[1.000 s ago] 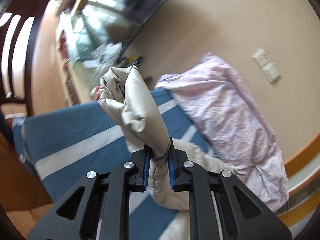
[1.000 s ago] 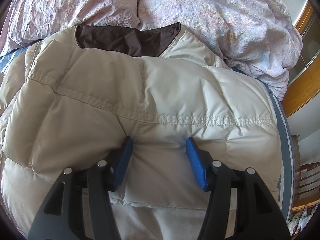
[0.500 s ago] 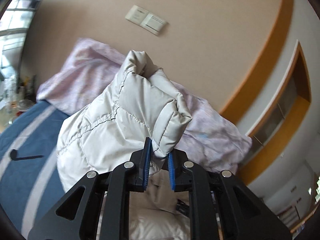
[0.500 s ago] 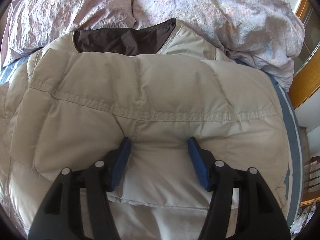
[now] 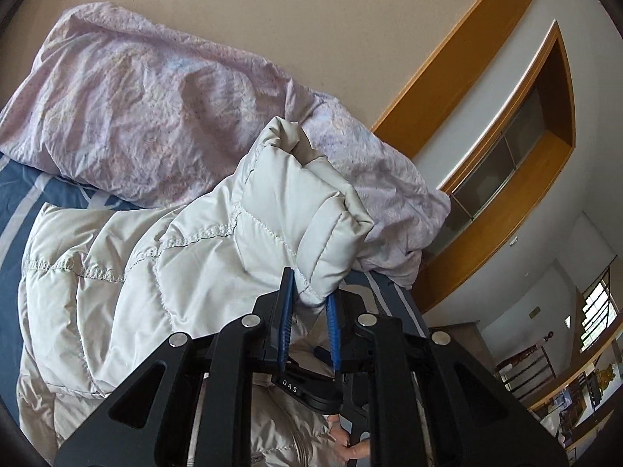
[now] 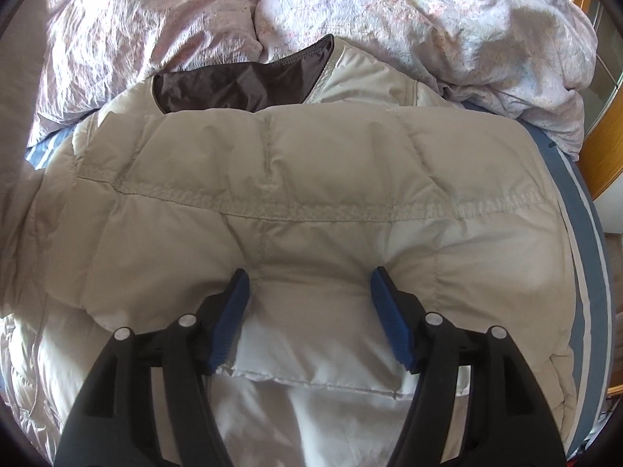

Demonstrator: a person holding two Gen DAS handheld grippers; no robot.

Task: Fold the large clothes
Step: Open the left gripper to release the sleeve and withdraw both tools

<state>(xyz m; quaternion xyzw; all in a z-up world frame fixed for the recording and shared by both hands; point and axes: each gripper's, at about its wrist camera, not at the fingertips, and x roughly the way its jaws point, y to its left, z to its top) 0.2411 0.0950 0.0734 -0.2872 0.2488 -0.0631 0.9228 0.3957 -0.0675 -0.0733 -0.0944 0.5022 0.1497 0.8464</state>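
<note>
A cream quilted puffer jacket [image 6: 311,179] lies across a blue striped bed; its dark brown lining [image 6: 241,85] shows at the collar. In the left wrist view my left gripper [image 5: 309,295] is shut on a bunched sleeve of the jacket [image 5: 311,210] and holds it above the jacket's body [image 5: 128,272]. In the right wrist view my right gripper [image 6: 309,284] is open, its blue pads pressed down onto the jacket with a fold of padding bulging between them. Part of the other gripper and a hand [image 5: 350,443] show below the left gripper.
A crumpled lilac duvet [image 5: 155,109] is heaped at the head of the bed, also in the right wrist view [image 6: 428,19]. The blue striped bedsheet [image 6: 592,272] edges the jacket on the right. A beige wall and a wooden-framed niche [image 5: 518,124] lie beyond.
My left gripper has swung the sleeve from over the bare bed, across and lower onto the jacket body near the duvet. The right gripper stays open, pressing the jacket, barely moved.
</note>
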